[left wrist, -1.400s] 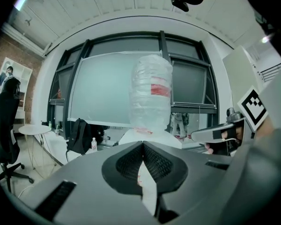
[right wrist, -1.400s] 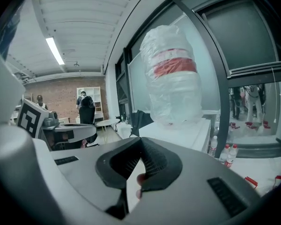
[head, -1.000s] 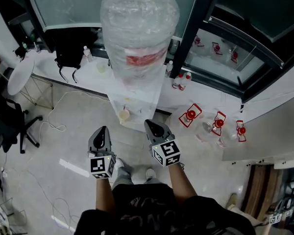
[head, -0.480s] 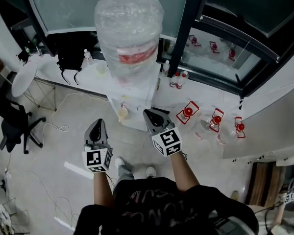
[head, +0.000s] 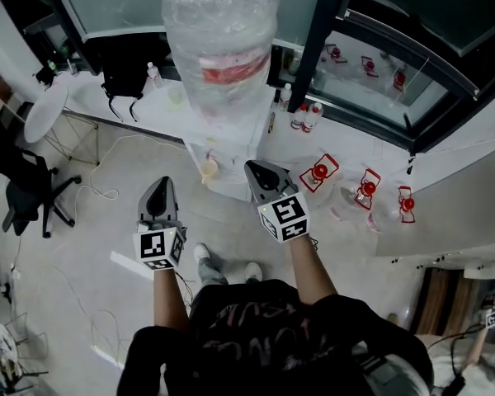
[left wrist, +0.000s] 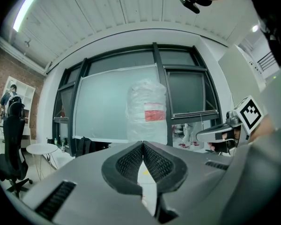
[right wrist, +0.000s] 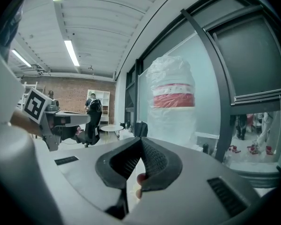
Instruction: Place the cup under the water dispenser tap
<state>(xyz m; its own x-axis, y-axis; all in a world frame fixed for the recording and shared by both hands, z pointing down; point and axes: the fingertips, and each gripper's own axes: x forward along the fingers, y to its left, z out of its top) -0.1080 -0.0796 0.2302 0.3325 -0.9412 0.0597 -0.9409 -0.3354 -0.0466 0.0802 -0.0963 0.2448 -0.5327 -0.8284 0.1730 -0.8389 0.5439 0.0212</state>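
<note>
**Left gripper view: both pairs of jaws closed and empty, cup at the water dispenser**

Shows the left gripper with jaws pressed together tip to tip, gripping nothing. Finds the same in the right gripper view: right gripper closed, nothing clamped. From the head view, places both side by side yet apart above the floor, pointing toward the dispenser. Puts the cup upright in the dispenser's front recess, ahead of the two grippers and touched by neither. Tops the dispenser with a large bottle wrapped in bubble film. Sets a black bag on the white desk along the window, left of the dispenser.
</note>
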